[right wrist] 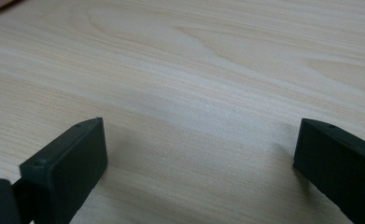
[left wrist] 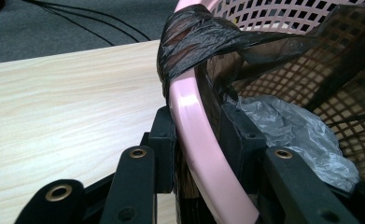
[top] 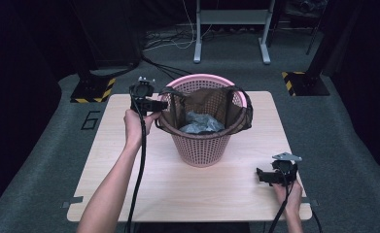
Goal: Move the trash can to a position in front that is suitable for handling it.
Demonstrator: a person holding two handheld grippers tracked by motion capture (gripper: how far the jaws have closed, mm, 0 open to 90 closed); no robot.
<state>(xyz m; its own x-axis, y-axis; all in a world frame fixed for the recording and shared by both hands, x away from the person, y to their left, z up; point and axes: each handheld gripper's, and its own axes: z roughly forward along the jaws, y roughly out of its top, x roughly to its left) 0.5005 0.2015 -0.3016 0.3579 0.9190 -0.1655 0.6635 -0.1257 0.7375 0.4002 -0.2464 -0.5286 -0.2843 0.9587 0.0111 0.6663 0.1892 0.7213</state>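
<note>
Pink basket (top: 204,131) stands upright at centre of table (top: 129,194), slightly toward far edge. Dark thin bag liner (top: 236,109) sits inside, top draped over rim (left wrist: 189,112) on L and R sides; crumpled grey plastic (top: 202,122) lies at basket bottom.

L gripper (top: 159,105) at basket's left rim, level. Left gripper view: jaws straddle the rim w/ liner film, one jaw outside the wall, one inside, partly closed, close against rim on both sides. Firm pinch or just flanking: cannot tell. Liner bunches in a knot-like wad over rim just beyond the jaws.

R gripper (top: 260,175) low over table near front-right corner, well apart from basket. Right gripper view: jaws wide apart, nothing between them, bare wood below.

Room: open tabletop in front of basket and to its L; strip on R btwn basket and table edge also free. R gripper sits near front edge. Behind basket, little table left before far edge.
</note>
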